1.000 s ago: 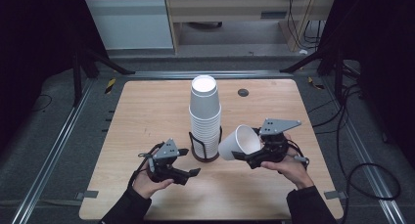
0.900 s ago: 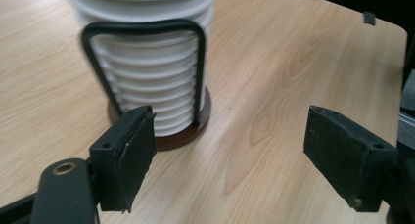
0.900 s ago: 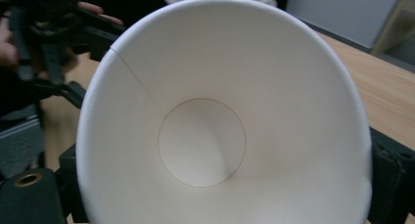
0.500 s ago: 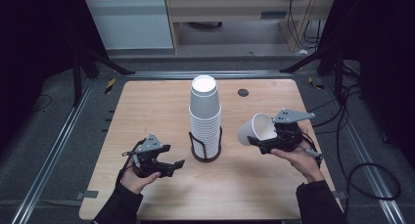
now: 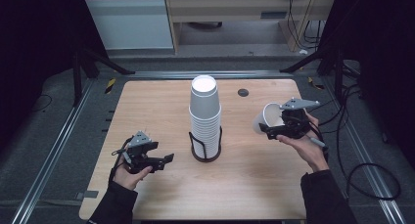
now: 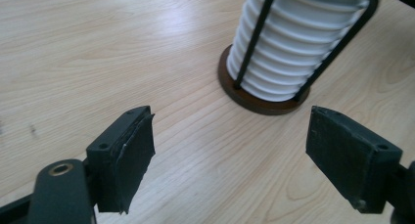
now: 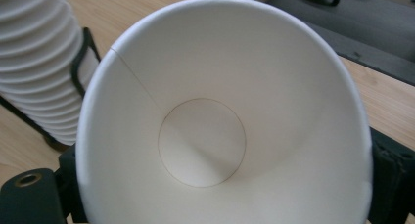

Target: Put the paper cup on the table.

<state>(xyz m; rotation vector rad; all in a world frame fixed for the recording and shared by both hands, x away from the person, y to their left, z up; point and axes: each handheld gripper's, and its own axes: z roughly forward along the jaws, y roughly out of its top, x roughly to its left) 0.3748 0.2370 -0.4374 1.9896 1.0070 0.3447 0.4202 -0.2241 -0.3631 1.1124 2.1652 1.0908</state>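
A tall stack of white paper cups [image 5: 205, 111] stands in a black wire holder [image 5: 205, 153] at the table's middle. My left gripper [image 5: 166, 159] hovers low over the wood left of the holder. Its jaws have just been opening and stand open with nothing between them, as the left gripper view [image 6: 230, 150] shows, with the stack [image 6: 293, 43] ahead. My right gripper [image 5: 266, 128] is shut on a single white paper cup [image 5: 268, 117], held on its side to the right of the stack. In the right gripper view the cup's mouth [image 7: 220, 111] faces the camera.
A small black round disc [image 5: 243, 92] lies on the wooden table [image 5: 147, 106] behind the stack. Metal rails [image 5: 54, 150] run along both sides of the table. Cables [image 5: 362, 170] lie on the floor at the right.
My left gripper has drawn back leftward from the holder. My right gripper has carried the single cup to the right and farther back, away from the stack.
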